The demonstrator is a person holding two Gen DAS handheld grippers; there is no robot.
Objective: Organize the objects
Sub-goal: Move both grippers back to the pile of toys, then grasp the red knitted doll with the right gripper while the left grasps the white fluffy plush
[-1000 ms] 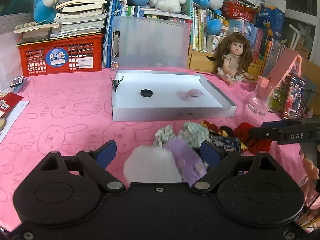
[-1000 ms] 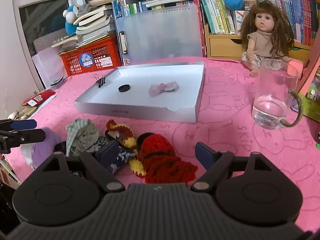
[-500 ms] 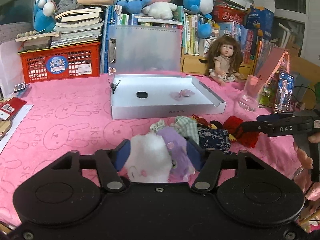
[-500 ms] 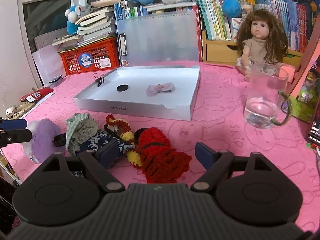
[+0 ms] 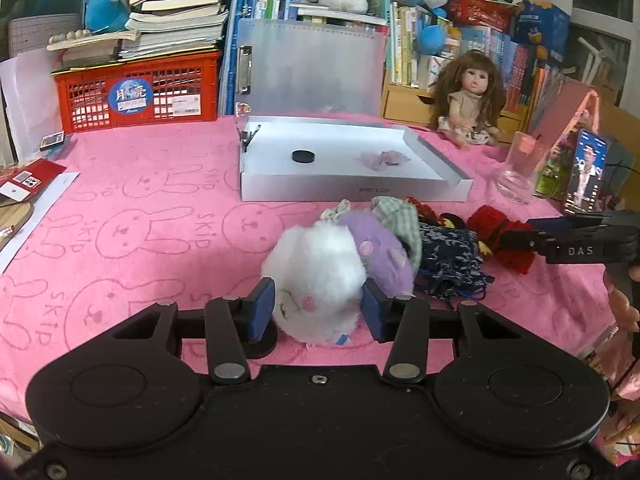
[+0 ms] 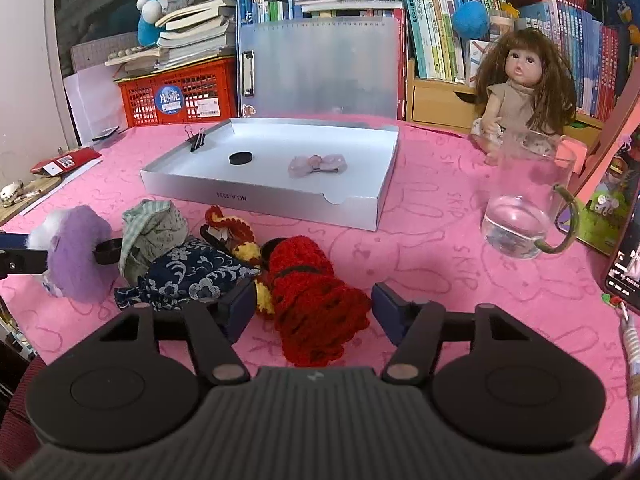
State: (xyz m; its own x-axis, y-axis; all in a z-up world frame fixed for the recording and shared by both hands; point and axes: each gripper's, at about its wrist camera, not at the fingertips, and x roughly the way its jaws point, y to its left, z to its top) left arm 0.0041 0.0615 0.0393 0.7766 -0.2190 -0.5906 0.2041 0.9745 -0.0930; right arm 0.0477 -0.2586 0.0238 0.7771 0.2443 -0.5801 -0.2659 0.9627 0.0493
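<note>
Jaws: left gripper (image 5: 316, 307) clamped on fluffy white-purple plush toy (image 5: 320, 276); right gripper (image 6: 313, 307) apart over red knitted item (image 6: 316, 292).
Done: black disc (image 6: 240, 157), pink bow (image 6: 318, 165) in grey tray (image 6: 256, 196).
Left: cloth pile, approx. all.

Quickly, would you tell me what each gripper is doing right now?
Left gripper: shut on the white-and-purple plush toy.
Right gripper: open, straddling the red knitted item.

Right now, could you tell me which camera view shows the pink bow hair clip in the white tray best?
The right wrist view: the pink bow hair clip lies unobstructed on the floor of the white tray, with its loops and centre clear. In the left wrist view it is farther off and reads only as a pale, blurry pink lump.
</note>
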